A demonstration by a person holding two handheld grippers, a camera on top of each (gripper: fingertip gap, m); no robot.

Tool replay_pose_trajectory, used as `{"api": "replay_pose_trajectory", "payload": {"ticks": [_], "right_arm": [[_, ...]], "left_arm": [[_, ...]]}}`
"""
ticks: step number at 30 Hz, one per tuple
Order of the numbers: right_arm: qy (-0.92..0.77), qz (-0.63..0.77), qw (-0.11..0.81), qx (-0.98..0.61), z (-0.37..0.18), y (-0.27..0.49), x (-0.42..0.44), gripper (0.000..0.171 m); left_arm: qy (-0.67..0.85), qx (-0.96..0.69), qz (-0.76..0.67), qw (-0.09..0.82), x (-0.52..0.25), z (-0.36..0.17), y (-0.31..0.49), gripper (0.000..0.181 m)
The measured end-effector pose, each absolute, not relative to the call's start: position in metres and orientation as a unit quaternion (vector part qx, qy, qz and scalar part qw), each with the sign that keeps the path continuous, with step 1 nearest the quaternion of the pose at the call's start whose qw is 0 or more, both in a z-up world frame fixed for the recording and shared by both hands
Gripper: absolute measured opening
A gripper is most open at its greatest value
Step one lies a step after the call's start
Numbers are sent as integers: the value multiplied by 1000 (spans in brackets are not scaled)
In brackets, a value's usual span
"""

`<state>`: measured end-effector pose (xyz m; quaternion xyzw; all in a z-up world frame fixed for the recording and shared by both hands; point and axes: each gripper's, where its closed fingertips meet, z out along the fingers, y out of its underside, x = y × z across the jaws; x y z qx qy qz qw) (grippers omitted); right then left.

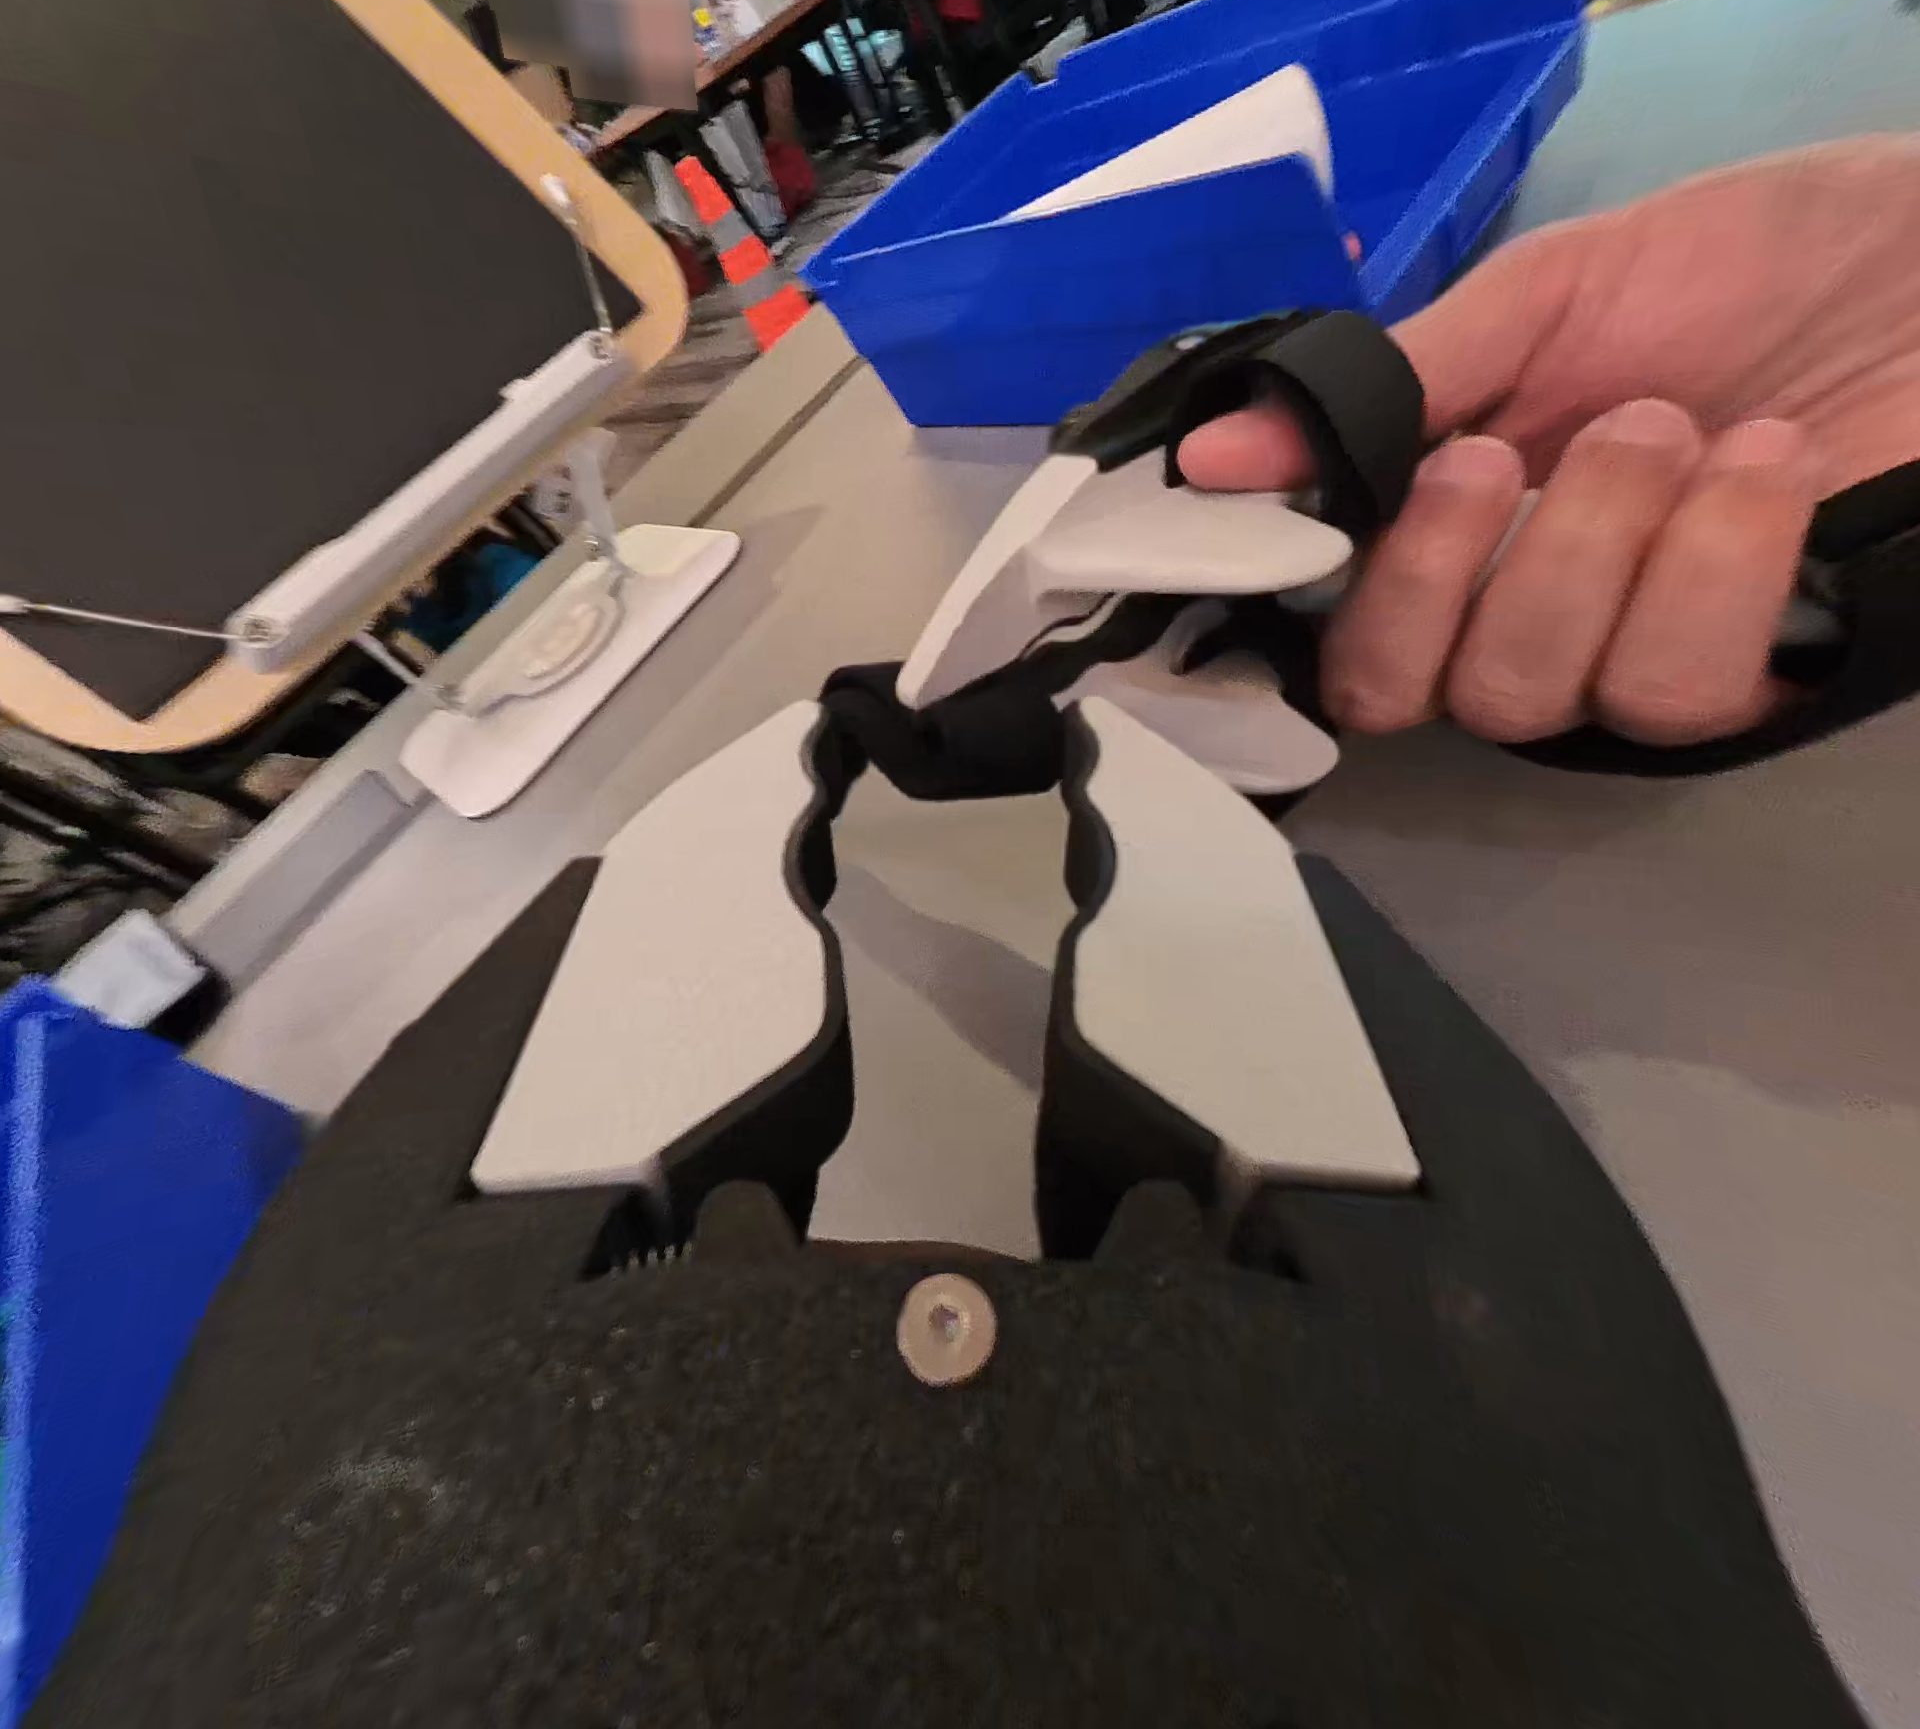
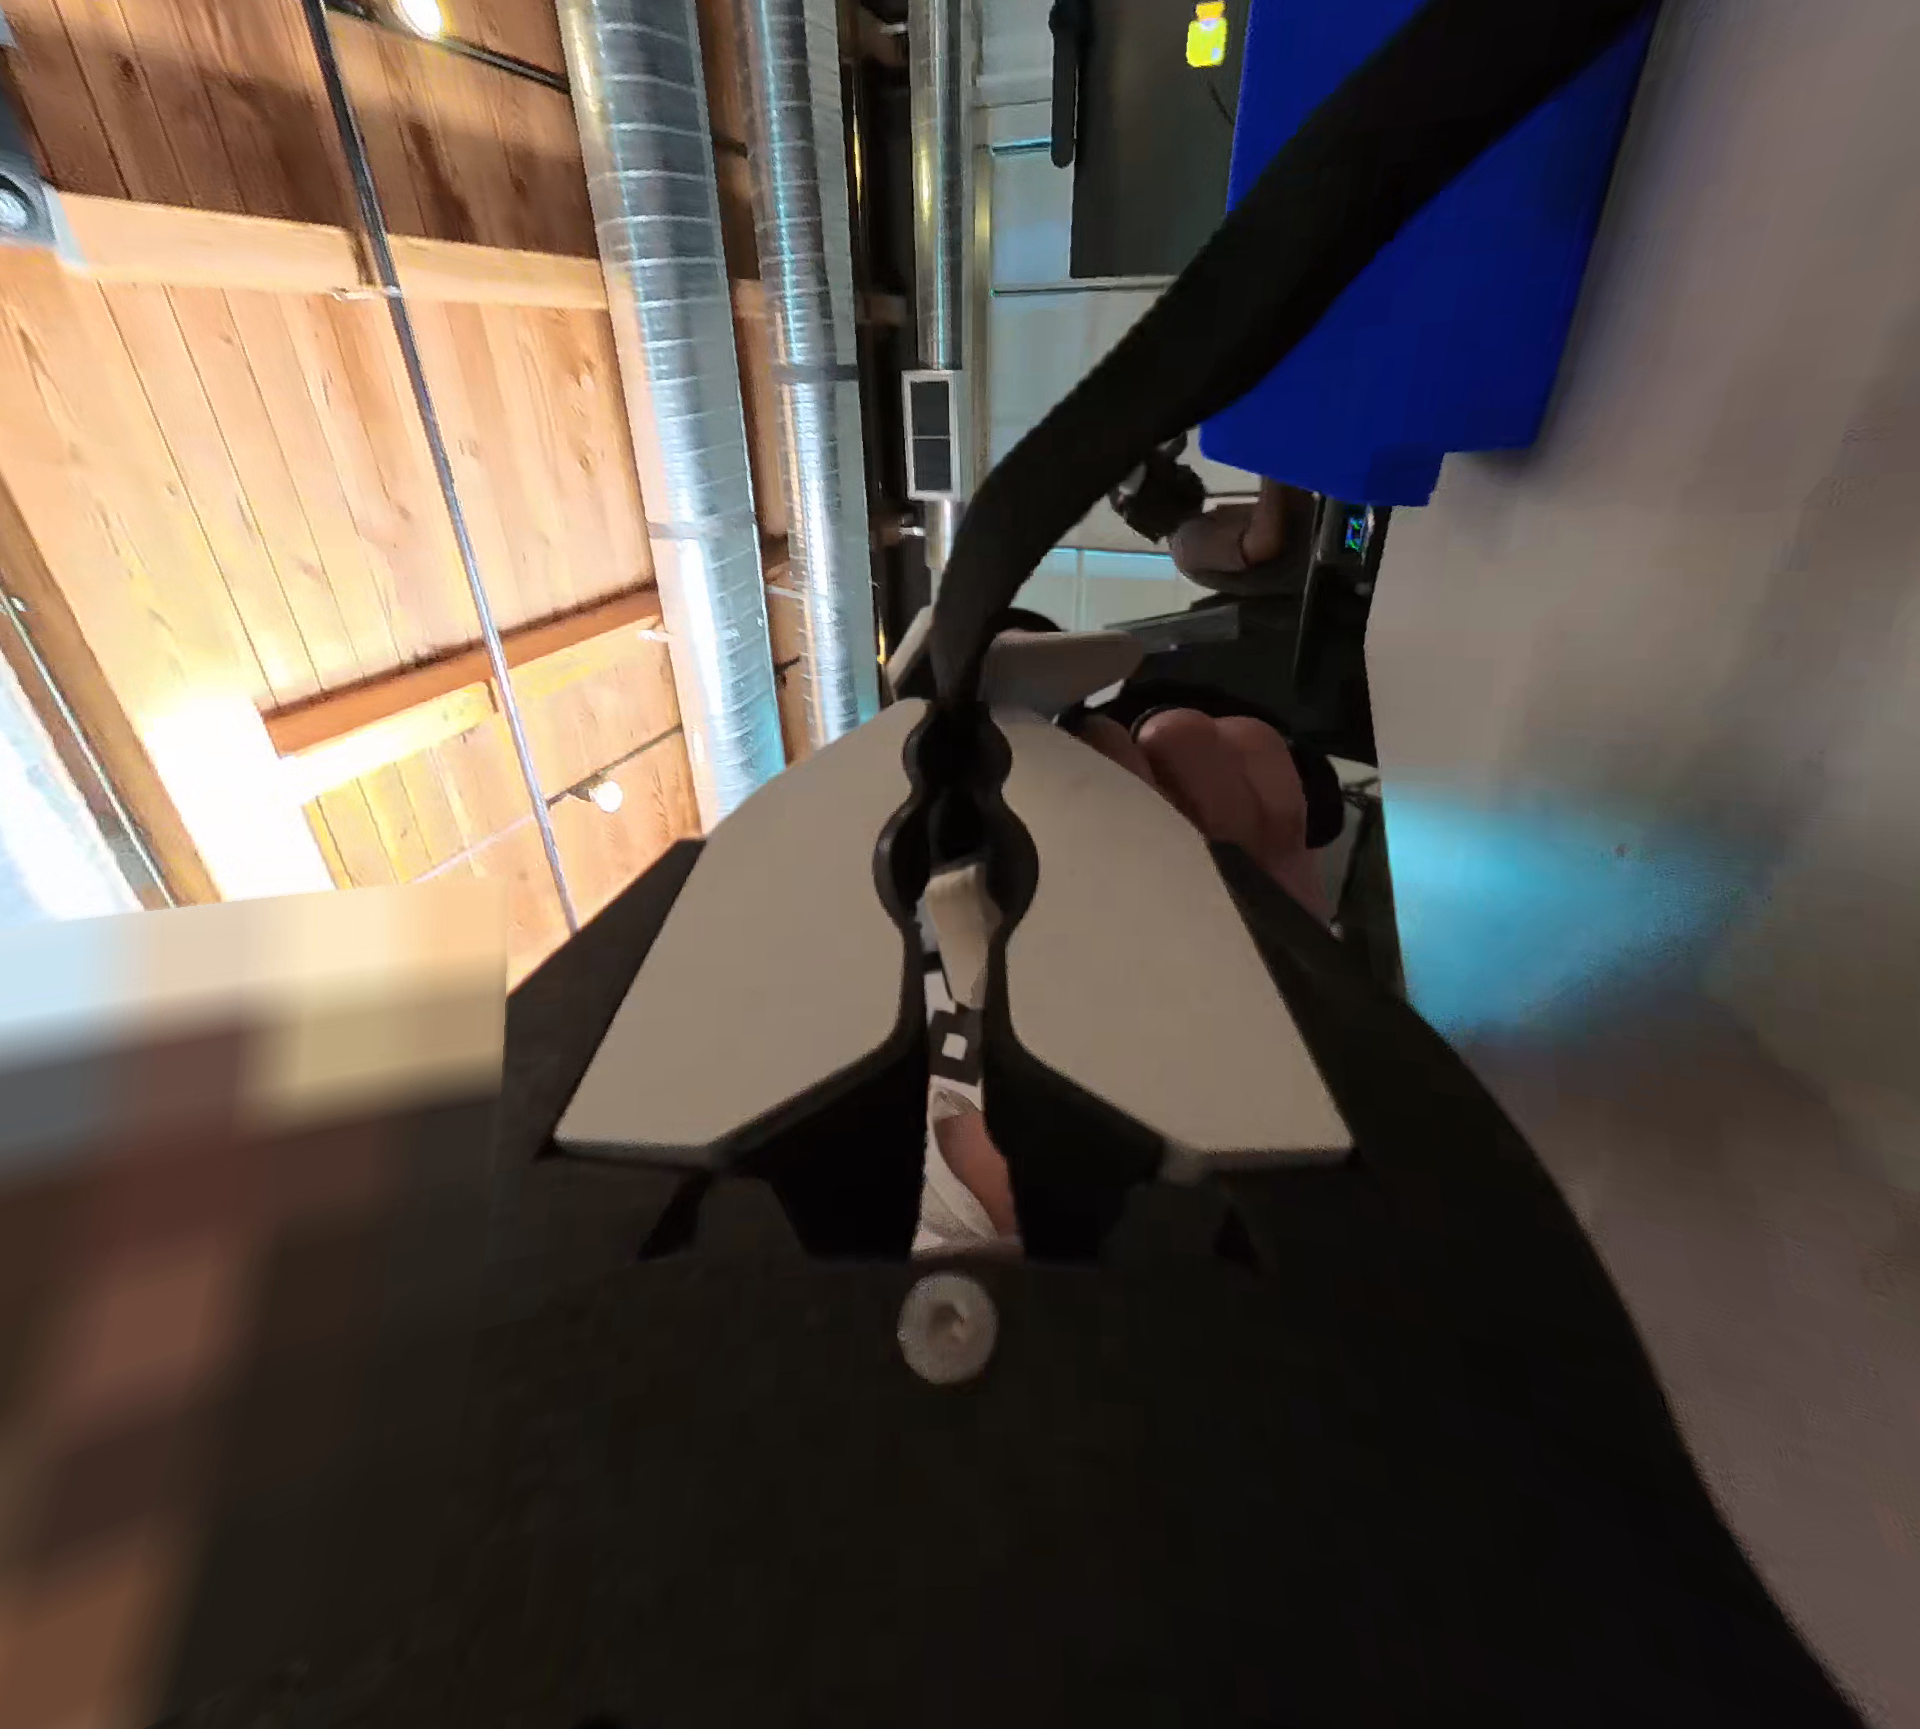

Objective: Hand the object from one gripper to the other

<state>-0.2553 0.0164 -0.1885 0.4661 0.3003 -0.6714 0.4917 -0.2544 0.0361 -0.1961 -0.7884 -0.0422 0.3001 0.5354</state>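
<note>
A black strap [image 1: 971,749] sits bunched between the tips of my left gripper [image 1: 945,744], touching both pads; the jaws stand partly apart around it, above the grey table [image 1: 1558,1004]. My right gripper [image 1: 920,692], held by a hand [image 1: 1610,484], comes in from the right and pinches the same strap just beyond the left tips. In the right wrist view my right gripper [image 2: 956,744] is shut on the strap [image 2: 1299,225], which runs up and off to the upper right. The left gripper's fingers [image 2: 1060,656] show just past the right tips, on either side of the strap.
A blue bin [image 1: 1143,277] holding a white sheet stands on the table behind the grippers; it also shows in the right wrist view [image 2: 1455,121]. A dark screen [image 1: 208,225] on a white stand [image 1: 582,661] is at the left. Another blue bin [image 1: 62,1264] is at the lower left. The tips of both grippers are at nearly the same place.
</note>
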Motion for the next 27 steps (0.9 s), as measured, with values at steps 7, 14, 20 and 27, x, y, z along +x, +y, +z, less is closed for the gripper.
{"api": "replay_pose_trajectory", "payload": {"ticks": [7,14,20,27], "right_arm": [[280,-687,496,450,-183,17,-256,8],[386,-699,408,443,-191,28,-262,23],[533,-707,138,443,-195,60,-285,34],[717,-481,-445,237,-199,66,-295,68]], "left_arm": [[-20,-787,377,488,-258,-194,32,23],[-21,-780,393,487,-263,-187,25,20],[-105,-769,326,539,-284,-176,2,19],[-156,-770,209,582,-282,-183,6,19]]}}
